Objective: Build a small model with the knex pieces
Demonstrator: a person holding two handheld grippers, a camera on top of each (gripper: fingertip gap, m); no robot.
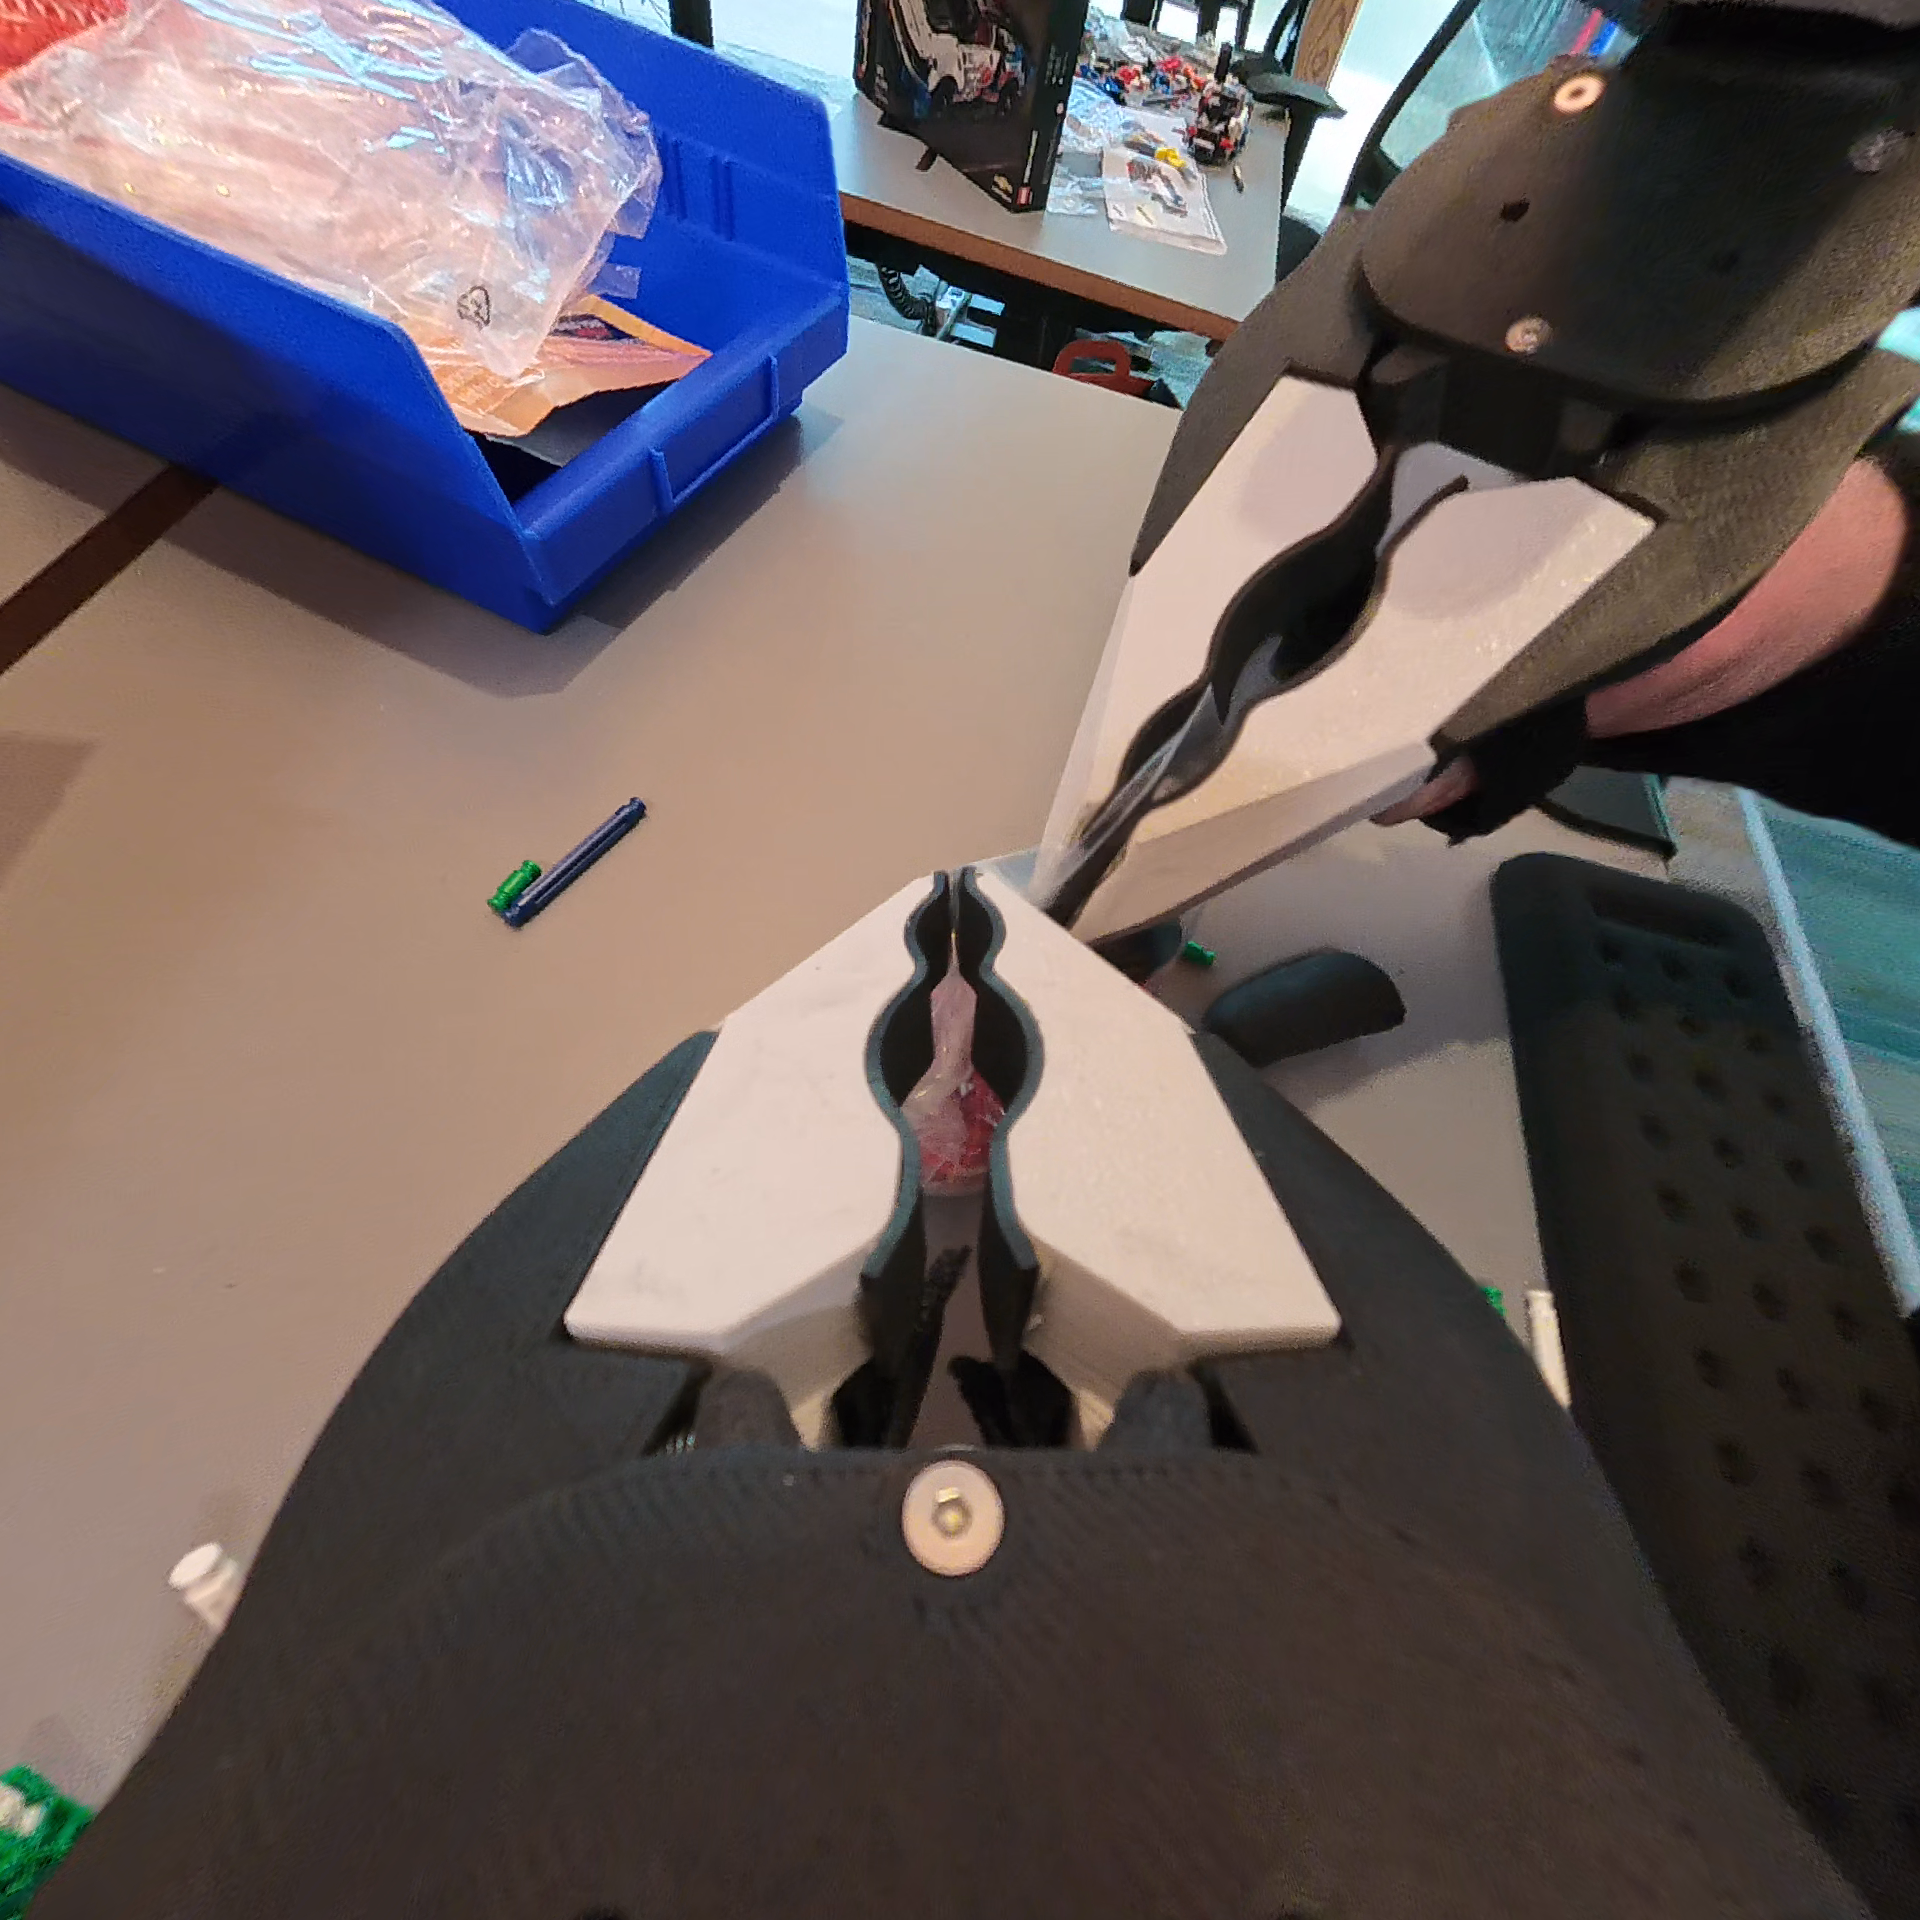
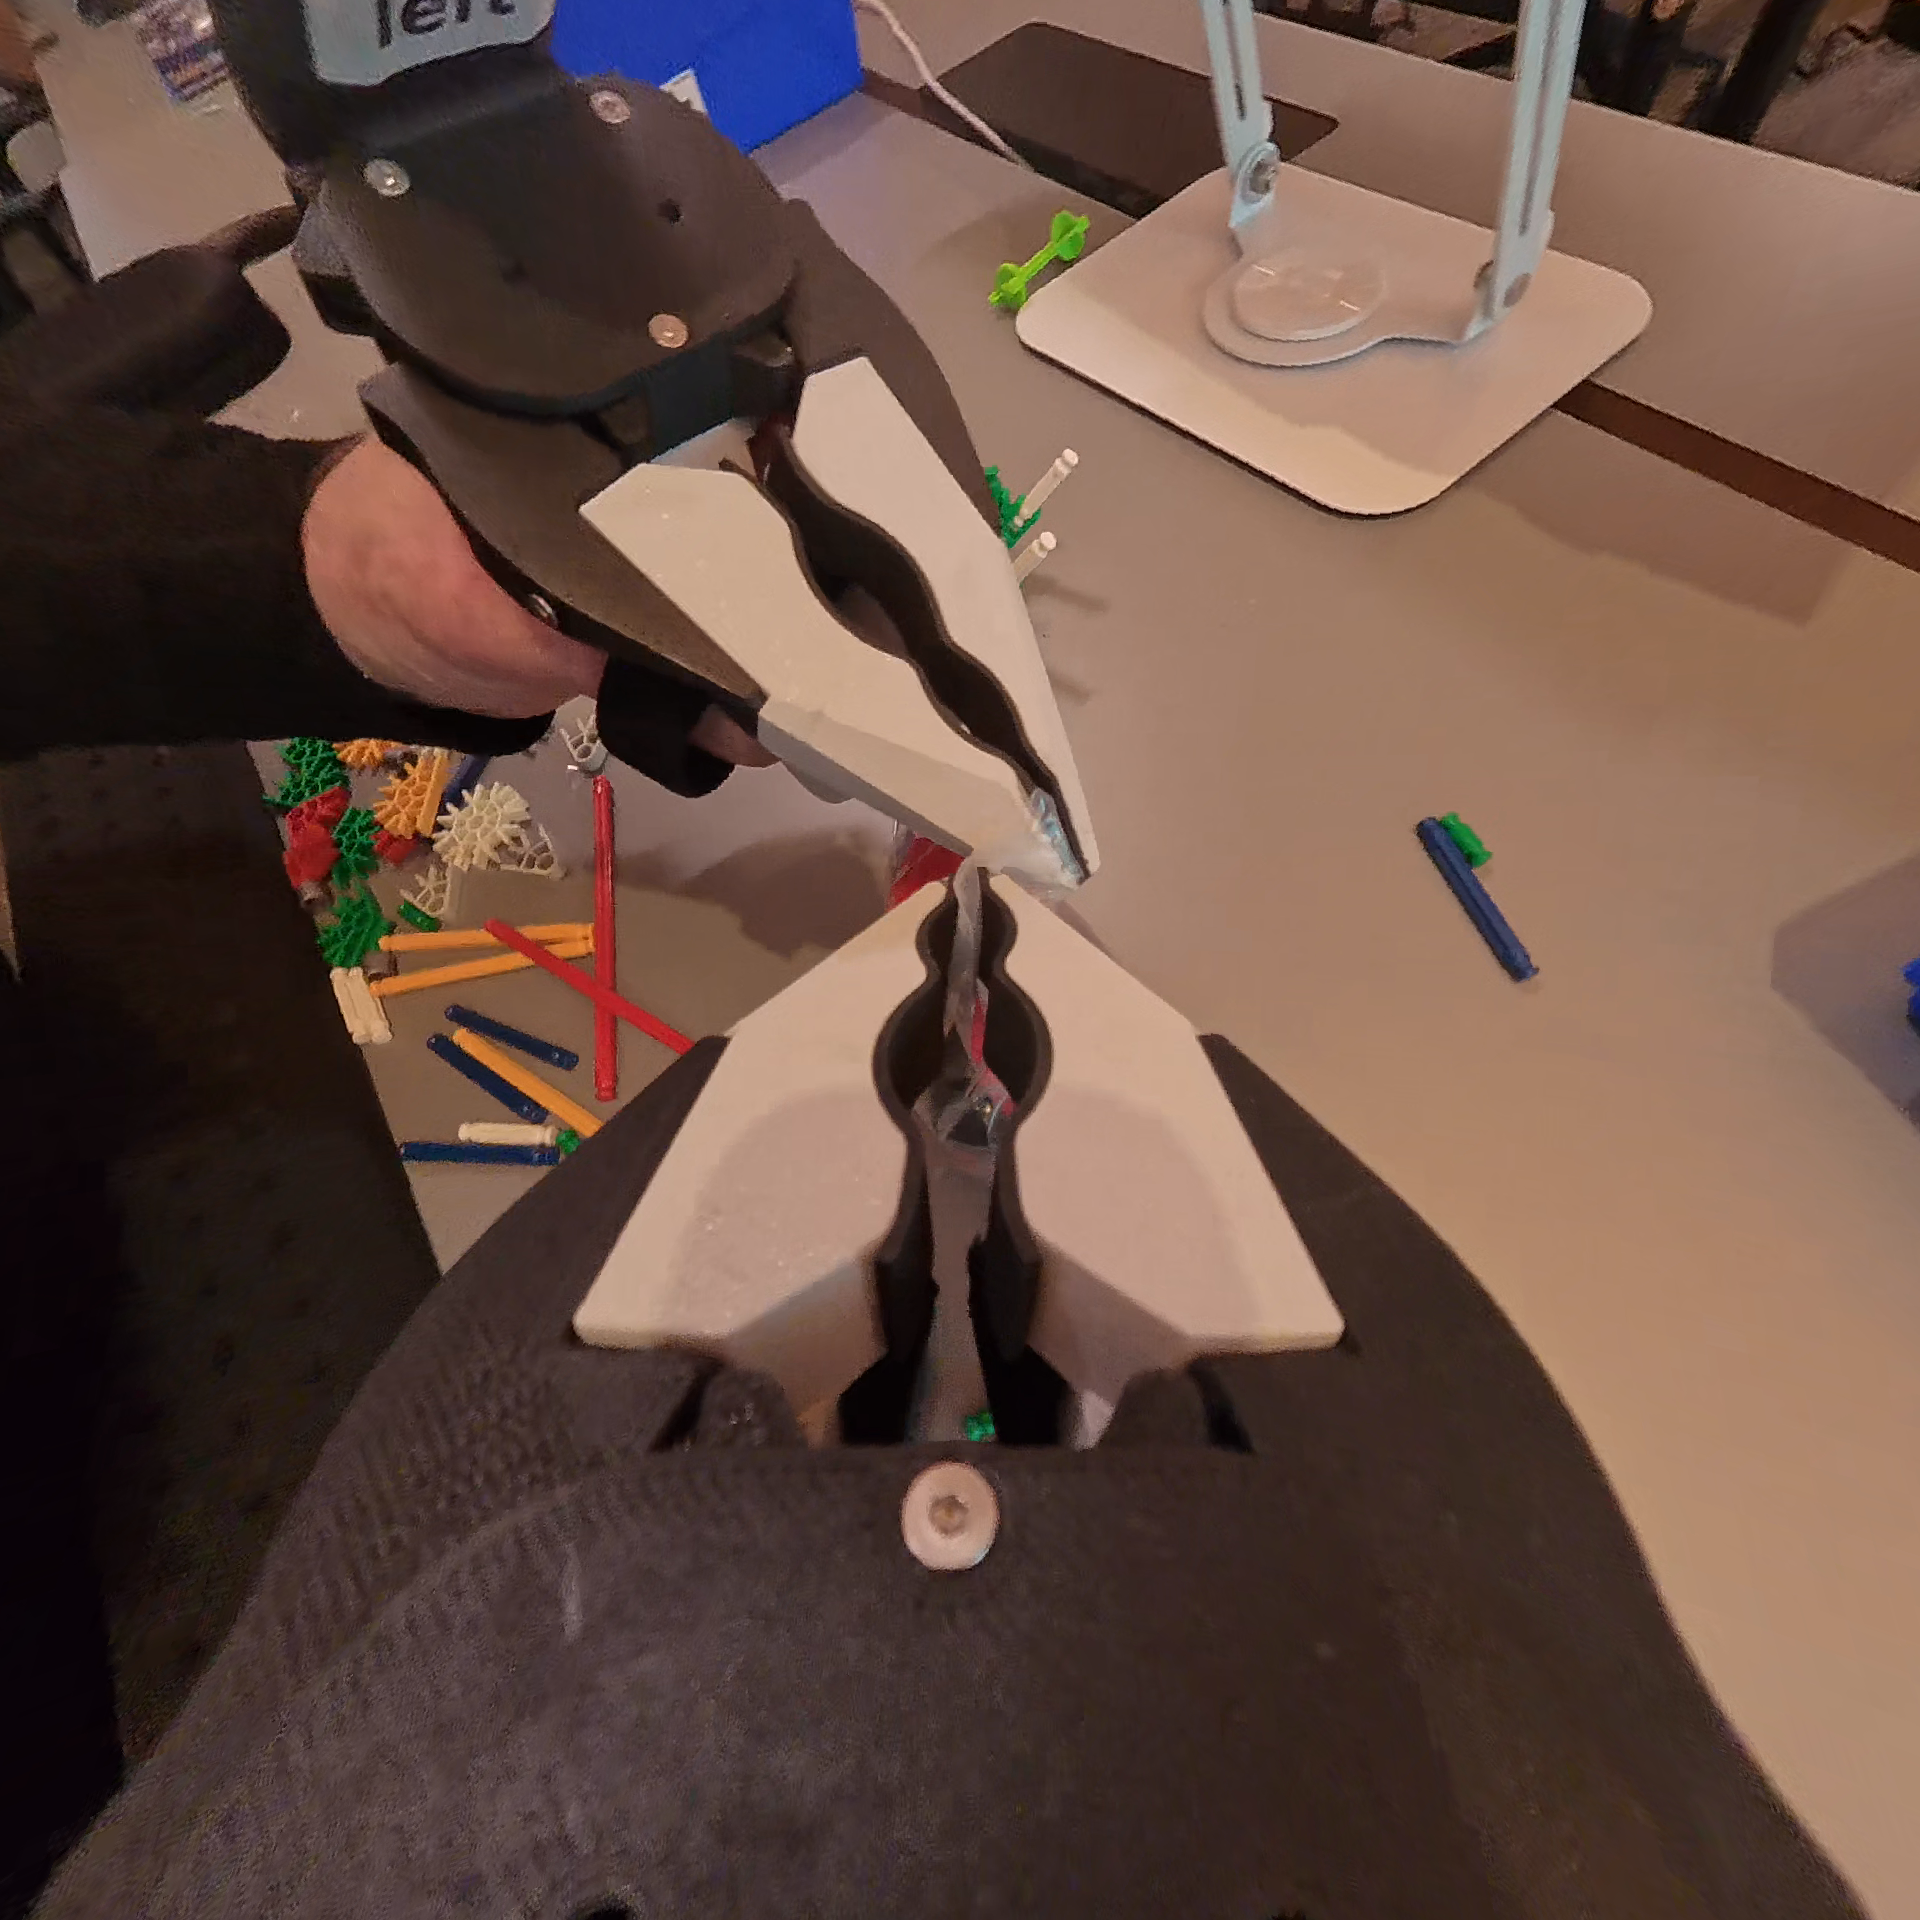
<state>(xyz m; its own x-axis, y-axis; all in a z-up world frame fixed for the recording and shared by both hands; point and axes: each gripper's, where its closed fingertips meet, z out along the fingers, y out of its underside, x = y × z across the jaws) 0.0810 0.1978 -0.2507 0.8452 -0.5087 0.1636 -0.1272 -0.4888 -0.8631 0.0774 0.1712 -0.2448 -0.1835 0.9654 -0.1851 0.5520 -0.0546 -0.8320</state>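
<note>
My left gripper (image 1: 956, 883) is shut on a small clear plastic bag (image 1: 951, 1101) with red pieces inside, held above the grey table (image 1: 364, 1143). My right gripper (image 2: 971, 896) is shut on the same bag (image 2: 971, 1003), and a strip of clear plastic runs between its fingers. The two grippers meet tip to tip. The right gripper (image 1: 1070, 888) comes in from the upper right in the left wrist view. The left gripper (image 2: 1060, 860) comes in from the upper left in the right wrist view. Most of the bag is hidden between the fingers.
A blue rod with a green connector (image 1: 566, 862) lies on the table, also in the right wrist view (image 2: 1475, 896). A blue bin (image 1: 665, 416) holds crumpled plastic wrap. A pile of coloured rods and connectors (image 2: 468, 935) lies left. A monitor stand base (image 2: 1340, 343) stands at the back. Only a small space, under 4 cm, lies between the two pairs of fingers.
</note>
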